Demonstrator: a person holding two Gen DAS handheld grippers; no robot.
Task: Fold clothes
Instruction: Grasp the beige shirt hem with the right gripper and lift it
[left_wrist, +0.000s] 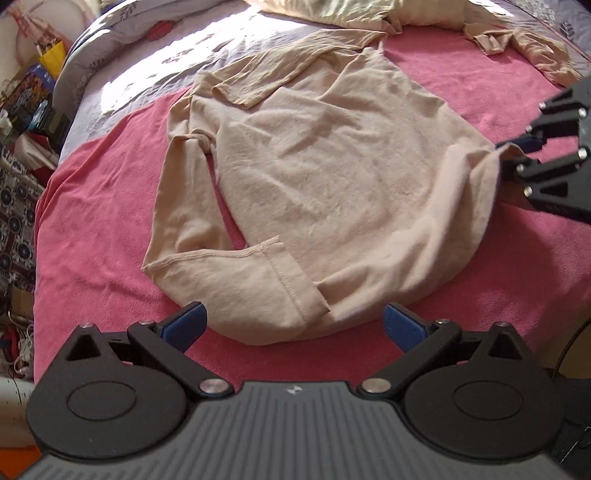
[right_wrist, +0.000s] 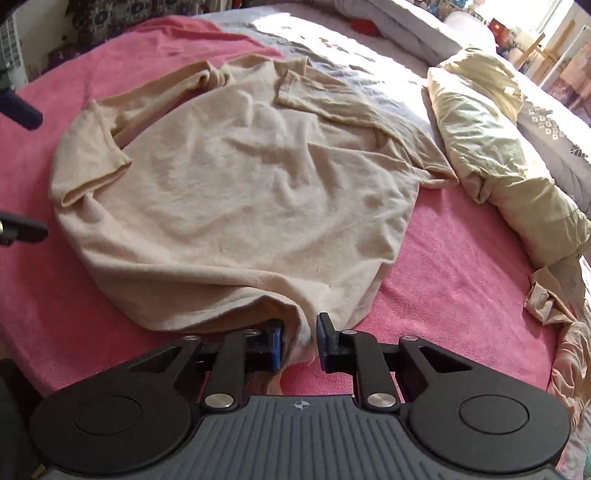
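A beige long-sleeved shirt (left_wrist: 325, 177) lies spread on a pink blanket (left_wrist: 96, 236), with one sleeve folded across its top and the other along its left side. My left gripper (left_wrist: 294, 323) is open at the shirt's near hem, and the hem corner lies between its blue pads without being pinched. In the right wrist view the shirt (right_wrist: 236, 177) bunches up into my right gripper (right_wrist: 300, 341), which is shut on a fold of its hem. That right gripper (left_wrist: 517, 149) lifts the shirt's right corner in the left wrist view. The left gripper (right_wrist: 26, 170) shows at the far left edge.
A pale yellow-green pillow or bundle (right_wrist: 498, 147) lies right of the shirt, with another crumpled beige garment (right_wrist: 554, 306) at the bed's edge. Grey patterned bedding (left_wrist: 122, 74) covers the far side. Clutter and bags (left_wrist: 29, 96) stand beside the bed on the left.
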